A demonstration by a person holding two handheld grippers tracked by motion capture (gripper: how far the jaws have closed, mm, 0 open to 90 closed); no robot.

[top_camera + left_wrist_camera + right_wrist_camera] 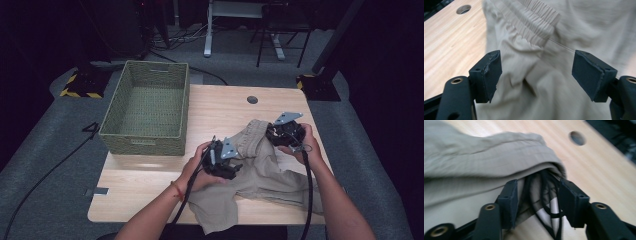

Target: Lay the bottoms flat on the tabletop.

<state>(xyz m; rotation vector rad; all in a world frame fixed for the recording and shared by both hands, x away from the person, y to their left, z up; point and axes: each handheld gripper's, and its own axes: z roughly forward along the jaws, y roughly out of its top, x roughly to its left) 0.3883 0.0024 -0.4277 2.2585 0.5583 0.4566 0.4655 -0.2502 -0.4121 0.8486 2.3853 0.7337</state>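
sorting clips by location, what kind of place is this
Probably a lab or recording studio rather than a home: a wooden desk with a cable hole stands on grey carpet amid black curtains, loose floor cables and hazard-striped stand bases. On the desk are a woven basket and beige trousers.

Dim room: grey carpet point(45, 130), light wooden table point(225, 107), perhaps a chair point(282, 30) behind.

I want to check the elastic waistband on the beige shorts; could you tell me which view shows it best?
The left gripper view: the waistband is close, its gathers sharp. The high view shows it small; the right gripper view shows it blurred.
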